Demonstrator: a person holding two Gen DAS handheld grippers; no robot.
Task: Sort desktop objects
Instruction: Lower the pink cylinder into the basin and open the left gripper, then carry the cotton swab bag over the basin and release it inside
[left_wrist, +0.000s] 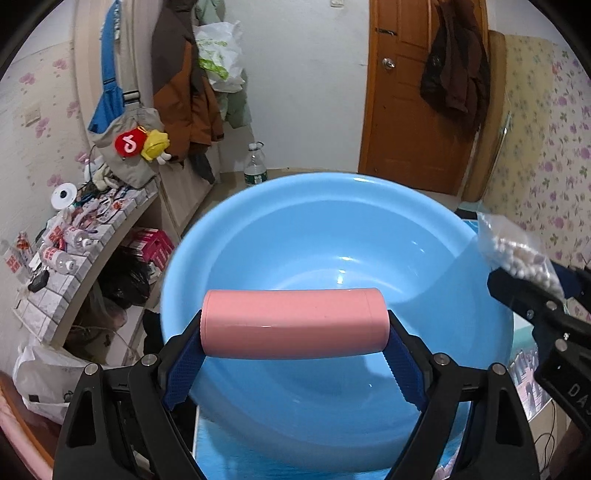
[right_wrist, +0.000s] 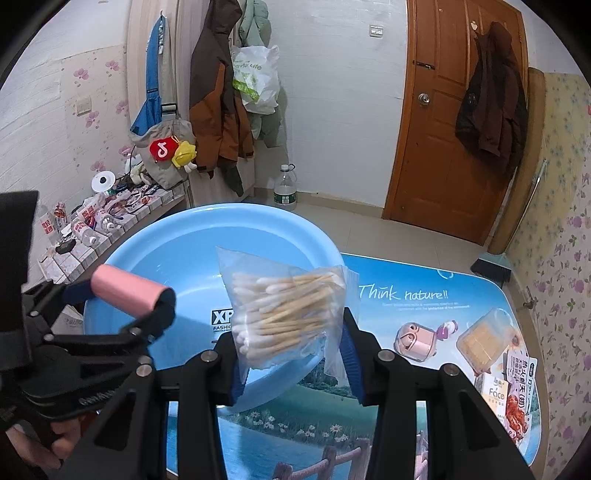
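Observation:
A pink cylinder (left_wrist: 293, 323) lies crosswise between the blue pads of my left gripper (left_wrist: 295, 326), which is shut on its two ends. It hangs over the bowl of a light blue basin (left_wrist: 332, 229). In the right wrist view the same pink cylinder (right_wrist: 125, 288) and left gripper (right_wrist: 122, 293) sit above the basin's (right_wrist: 177, 258) left side. My right gripper (right_wrist: 291, 343) is shut on a clear bag of cotton swabs (right_wrist: 288, 314), held over the basin's right rim. The left wrist view catches that bag (left_wrist: 517, 254) and the right gripper (left_wrist: 532, 295) at its right edge.
The basin stands on a table with a printed blue top (right_wrist: 406, 306). At the table's right end lie a small pink case (right_wrist: 413, 339), a clear box (right_wrist: 484, 339) and snack packets (right_wrist: 513, 398). A cluttered tiled shelf (right_wrist: 110, 221) is left; a water bottle (right_wrist: 285, 188) stands on the floor.

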